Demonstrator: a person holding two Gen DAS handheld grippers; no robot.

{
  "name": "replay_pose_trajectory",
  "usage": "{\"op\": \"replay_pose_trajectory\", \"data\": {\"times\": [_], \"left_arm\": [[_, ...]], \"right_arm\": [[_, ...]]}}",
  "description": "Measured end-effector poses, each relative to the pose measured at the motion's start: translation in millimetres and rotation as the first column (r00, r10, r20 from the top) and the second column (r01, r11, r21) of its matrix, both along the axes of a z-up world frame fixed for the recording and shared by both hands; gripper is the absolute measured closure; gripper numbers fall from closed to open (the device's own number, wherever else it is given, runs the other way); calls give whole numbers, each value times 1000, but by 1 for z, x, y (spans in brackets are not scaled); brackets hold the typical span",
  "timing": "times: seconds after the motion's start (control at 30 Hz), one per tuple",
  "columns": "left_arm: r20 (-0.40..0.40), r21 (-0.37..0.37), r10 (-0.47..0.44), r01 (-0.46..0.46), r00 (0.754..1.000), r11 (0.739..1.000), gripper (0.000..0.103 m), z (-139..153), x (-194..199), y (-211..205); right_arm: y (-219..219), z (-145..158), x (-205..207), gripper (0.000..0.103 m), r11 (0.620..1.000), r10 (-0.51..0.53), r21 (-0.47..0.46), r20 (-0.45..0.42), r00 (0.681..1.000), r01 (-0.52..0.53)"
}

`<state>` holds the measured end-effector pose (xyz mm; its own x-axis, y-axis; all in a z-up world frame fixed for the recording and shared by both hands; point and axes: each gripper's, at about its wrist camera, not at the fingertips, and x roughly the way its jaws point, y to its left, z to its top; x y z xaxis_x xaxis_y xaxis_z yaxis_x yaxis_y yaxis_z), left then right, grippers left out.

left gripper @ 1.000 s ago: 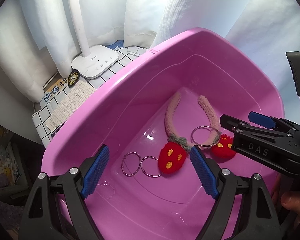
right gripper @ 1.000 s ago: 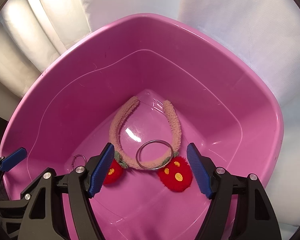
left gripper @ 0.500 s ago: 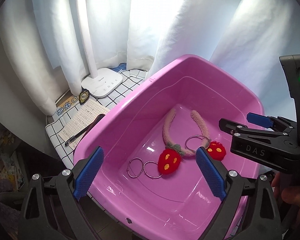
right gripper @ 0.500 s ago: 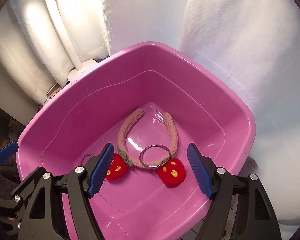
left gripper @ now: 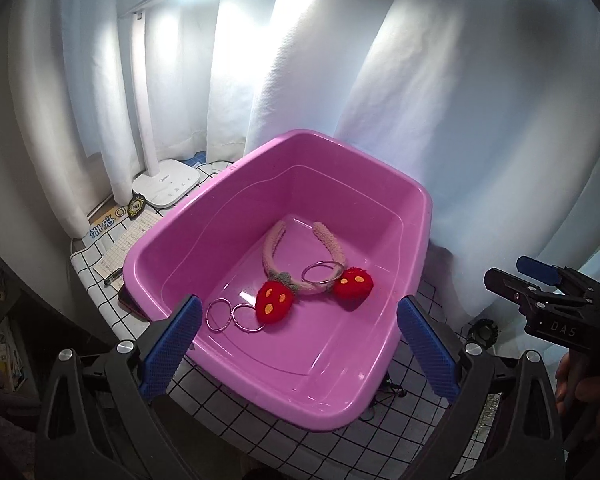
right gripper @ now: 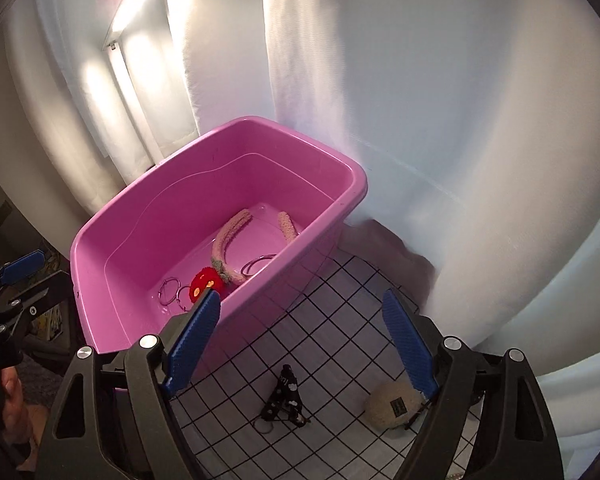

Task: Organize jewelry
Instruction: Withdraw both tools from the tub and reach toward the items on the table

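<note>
A pink tub stands on a checked cloth. Inside it lie a fuzzy pink headband with two red strawberry pompoms, a silver bangle resting on the headband, and two silver hoops. My left gripper hovers above the tub's near side, its jaws opening with nothing between them. My right gripper hangs over the cloth to the right of the tub, jaws opening and empty. From there, the headband and hoops show over the tub wall.
On the checked cloth near my right gripper lie a black dotted hair clip and a beige fluffy ball. A white lamp base, a paper sheet and a pen sit left of the tub. White curtains close the back.
Both grippers have drawn back and up out of the tub with their jaws widening. The right one has swung to the right, bringing the cloth, the clip and the ball into view.
</note>
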<state>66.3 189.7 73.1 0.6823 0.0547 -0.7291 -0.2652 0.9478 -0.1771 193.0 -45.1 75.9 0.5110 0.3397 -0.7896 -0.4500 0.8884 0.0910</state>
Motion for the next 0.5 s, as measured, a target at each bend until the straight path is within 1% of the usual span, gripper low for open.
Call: {"op": "replay_pose_trajectory", "data": {"times": [0.07,0.17,0.27,0.4,0.5], "left_arm": [[26,-3,-28,28,999,1000,7,0,-8,-16],[60,37,-77,75,995,996,6,-2,-21,-44],[73,62,-137,133,988,989,6,-9,-33,-74],[71,78,-198,193,978,978,6,-26,-49,-107],[68,71,-214,209,975,975,6,-43,-60,-128]], "right_arm": [[-35,0,-19,24,999,-52,16,16,999,51],[-85,-5,-51,22,990,-141,14,42,989,141],[-131,-15,-81,21,973,-231,17,46,972,230],[-186,-39,-115,21,933,-358,46,5,934,358],[-215,-61,-138,21,894,-444,55,-20,896,445]]}}
